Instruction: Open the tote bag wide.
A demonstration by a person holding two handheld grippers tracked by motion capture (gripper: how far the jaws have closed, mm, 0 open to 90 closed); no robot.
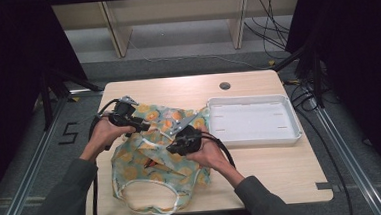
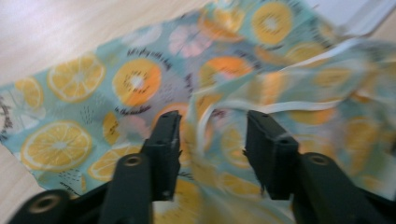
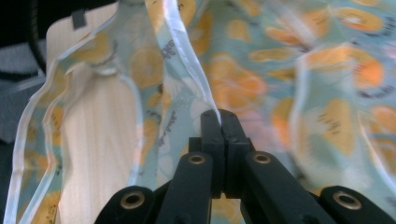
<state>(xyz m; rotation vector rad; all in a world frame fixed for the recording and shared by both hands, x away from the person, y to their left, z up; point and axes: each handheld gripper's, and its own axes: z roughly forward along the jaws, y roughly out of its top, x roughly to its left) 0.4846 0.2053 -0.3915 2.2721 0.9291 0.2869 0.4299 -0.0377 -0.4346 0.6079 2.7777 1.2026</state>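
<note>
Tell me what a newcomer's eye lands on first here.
The bright citrus-print cloth bag crumpled at the table's near middle, with both hands working it. The right tongs are shut on its white-trimmed edge, while the left tongs stand open over the fabric. To the right sits an empty white tray.

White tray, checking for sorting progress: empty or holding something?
Empty: the white tray shows bare floor; the fruit-print cloth lies beside it.

Bag [image 1: 154, 165]: thin cloth, printed citrus pattern, soft, creased, slight sheen; edge trim [image 3: 184, 44] glossy white binding, satin-like. Surface [image 1: 262, 168]: pale wood-grain laminate, smooth, matt. Tray [image 1: 254, 136]: white plastic, smooth, faintly glossy. Left tool [image 2: 212, 140]: black plastic jaws, matt, brass-coloured metal rivets. Right tool [image 3: 219, 122]: same matt black plastic, metal rivets.
</note>
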